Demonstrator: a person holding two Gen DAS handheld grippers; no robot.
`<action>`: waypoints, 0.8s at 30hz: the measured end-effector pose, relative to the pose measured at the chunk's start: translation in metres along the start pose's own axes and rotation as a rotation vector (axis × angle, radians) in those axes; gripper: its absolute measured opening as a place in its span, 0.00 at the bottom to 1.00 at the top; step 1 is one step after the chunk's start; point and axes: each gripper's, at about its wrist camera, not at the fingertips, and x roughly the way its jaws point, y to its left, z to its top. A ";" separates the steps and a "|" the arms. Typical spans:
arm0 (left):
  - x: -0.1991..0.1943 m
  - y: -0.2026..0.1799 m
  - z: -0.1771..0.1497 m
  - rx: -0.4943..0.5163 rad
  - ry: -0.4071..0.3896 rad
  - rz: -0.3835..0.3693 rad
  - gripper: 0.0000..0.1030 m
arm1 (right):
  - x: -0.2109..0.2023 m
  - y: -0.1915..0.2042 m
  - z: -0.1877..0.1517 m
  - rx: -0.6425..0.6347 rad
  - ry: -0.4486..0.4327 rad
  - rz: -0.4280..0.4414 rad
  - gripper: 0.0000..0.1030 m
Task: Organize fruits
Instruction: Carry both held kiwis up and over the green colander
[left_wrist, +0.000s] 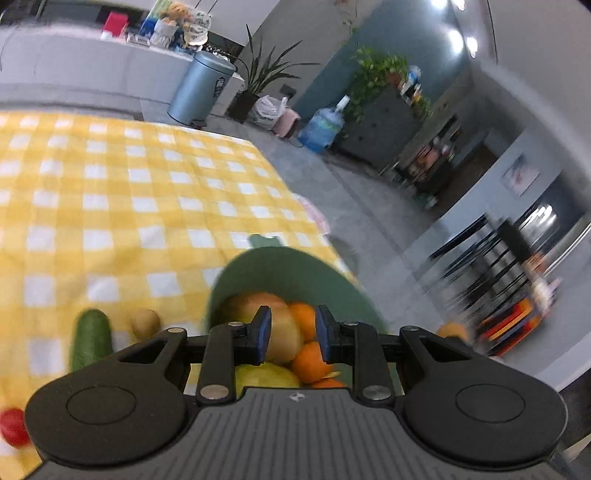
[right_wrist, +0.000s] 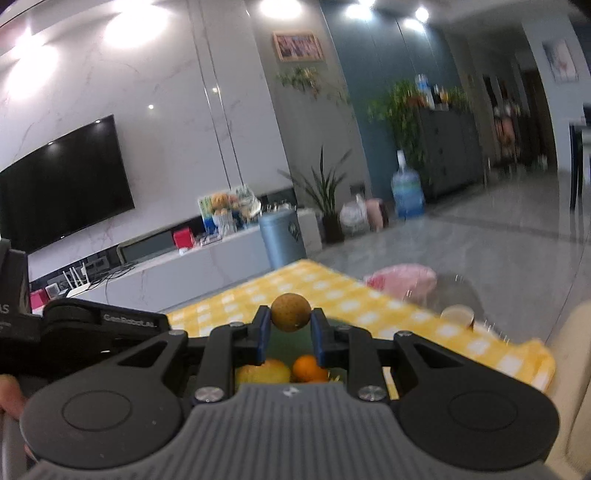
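Most of the yellow-checked counter (left_wrist: 110, 192) lies bare and passable toward its far edge, while near the camera the green bowl (left_wrist: 280, 269) heaped with fruit, the avocado (left_wrist: 91, 338), a brown kiwi (left_wrist: 145, 323) and a red tomato (left_wrist: 13, 426) block the way.

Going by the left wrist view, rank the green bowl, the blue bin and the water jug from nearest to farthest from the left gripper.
1. green bowl, just beyond the left gripper
2. blue bin, past the table's far edge
3. water jug, farther right by the cabinet
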 end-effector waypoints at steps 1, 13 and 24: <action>-0.001 0.001 -0.003 0.005 -0.003 0.017 0.27 | 0.002 -0.002 -0.001 0.015 0.014 0.014 0.19; -0.016 0.013 -0.019 -0.018 -0.089 0.026 0.39 | 0.020 -0.012 -0.003 0.061 0.096 0.065 0.19; -0.029 0.034 -0.021 -0.096 -0.120 0.036 0.60 | 0.021 -0.008 -0.003 0.034 0.100 0.085 0.25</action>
